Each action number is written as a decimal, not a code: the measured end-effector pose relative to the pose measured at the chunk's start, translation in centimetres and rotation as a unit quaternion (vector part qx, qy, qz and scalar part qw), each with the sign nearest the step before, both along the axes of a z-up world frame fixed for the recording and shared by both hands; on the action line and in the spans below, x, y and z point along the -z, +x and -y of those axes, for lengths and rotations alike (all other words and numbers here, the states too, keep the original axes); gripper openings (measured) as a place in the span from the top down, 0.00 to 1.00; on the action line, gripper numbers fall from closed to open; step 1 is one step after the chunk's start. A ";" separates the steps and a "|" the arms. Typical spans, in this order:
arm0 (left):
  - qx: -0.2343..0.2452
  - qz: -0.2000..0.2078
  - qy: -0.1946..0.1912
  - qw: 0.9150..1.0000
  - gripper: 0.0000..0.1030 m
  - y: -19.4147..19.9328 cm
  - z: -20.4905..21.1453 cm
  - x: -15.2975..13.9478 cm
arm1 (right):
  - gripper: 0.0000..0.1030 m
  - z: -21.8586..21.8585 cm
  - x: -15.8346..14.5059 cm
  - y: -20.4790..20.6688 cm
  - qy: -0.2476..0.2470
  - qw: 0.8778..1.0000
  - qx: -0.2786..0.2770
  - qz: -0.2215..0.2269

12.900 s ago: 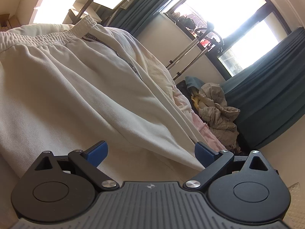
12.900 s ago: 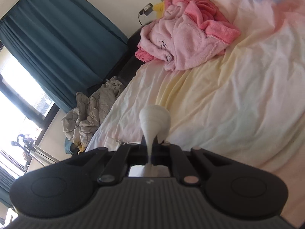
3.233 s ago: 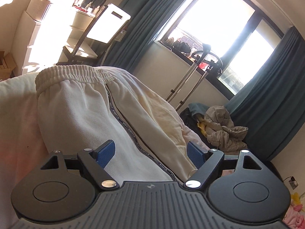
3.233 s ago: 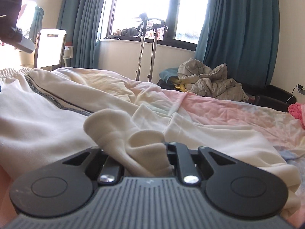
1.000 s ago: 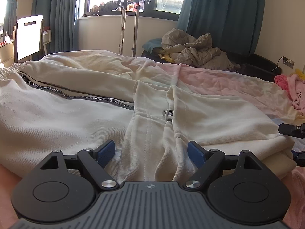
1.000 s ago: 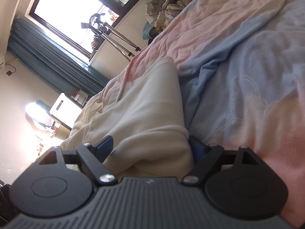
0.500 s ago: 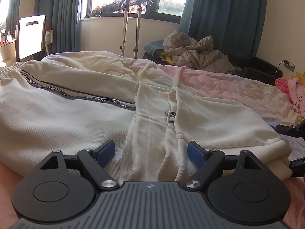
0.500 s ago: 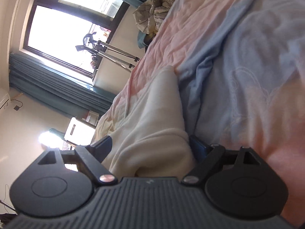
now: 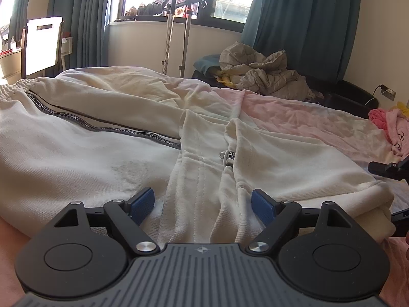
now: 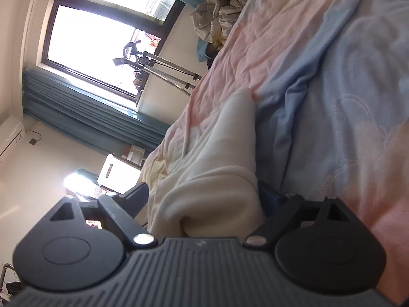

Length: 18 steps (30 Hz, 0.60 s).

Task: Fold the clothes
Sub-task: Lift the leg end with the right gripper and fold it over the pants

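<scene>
Trousers (image 9: 84,163) lie folded once across the bed (image 9: 306,112); further folds remain. Left claw (image 9: 203,206) gapes empty; right claw (image 10: 204,199) opening around the fold.

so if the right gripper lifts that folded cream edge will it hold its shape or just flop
Probably flop: the cream trousers lie in soft wrinkles and sag over the bedspread. The folded edge looks thick and fleecy, so likely grippy, not slippery. The right gripper is opening around it, so one pinch point may let the layers slide apart.
</scene>
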<state>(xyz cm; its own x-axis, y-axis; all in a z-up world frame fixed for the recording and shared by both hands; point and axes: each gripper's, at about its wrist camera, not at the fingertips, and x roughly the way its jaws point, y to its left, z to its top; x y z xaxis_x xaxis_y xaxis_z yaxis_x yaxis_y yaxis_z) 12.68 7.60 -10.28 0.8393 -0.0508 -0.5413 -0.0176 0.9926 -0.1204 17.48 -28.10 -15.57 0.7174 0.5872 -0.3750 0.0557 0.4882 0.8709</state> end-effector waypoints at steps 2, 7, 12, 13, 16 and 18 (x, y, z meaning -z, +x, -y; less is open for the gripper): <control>-0.001 0.001 -0.002 1.000 0.17 -0.1 0.0 0.0 | 0.13 -0.5 0.3 0.2 -0.010 1.000 -0.005 -0.006; -0.003 0.001 -0.008 1.000 0.17 -0.2 -0.2 0.0 | 0.14 -0.2 -2.3 -0.4 0.047 0.997 0.000 0.056; -0.004 0.005 -0.008 1.000 0.17 -0.4 -0.2 0.0 | 0.20 -1.5 -1.2 0.0 0.002 1.000 -0.012 0.001; -0.005 0.006 -0.008 1.000 0.17 -0.4 -0.2 -0.1 | 0.31 -1.6 -0.5 0.1 -0.007 1.000 -0.007 -0.018; -0.008 0.011 -0.013 1.000 0.17 -0.9 -0.5 -0.4 | 0.46 -1.6 0.0 -0.2 -0.027 0.999 0.014 -0.036; -0.014 0.017 -0.014 1.000 0.17 -1.2 -0.6 -0.7 | 0.53 -2.4 -1.5 -0.5 -0.066 0.997 0.021 -0.021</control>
<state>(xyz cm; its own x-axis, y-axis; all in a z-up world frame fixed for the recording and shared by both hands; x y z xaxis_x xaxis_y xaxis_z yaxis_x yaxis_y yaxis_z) 11.44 8.25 -9.55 0.8588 -0.0421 -0.5105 -0.0406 0.9879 -0.1498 16.96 -25.71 -14.04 0.7223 0.4994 -0.4784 0.1149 0.5955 0.7951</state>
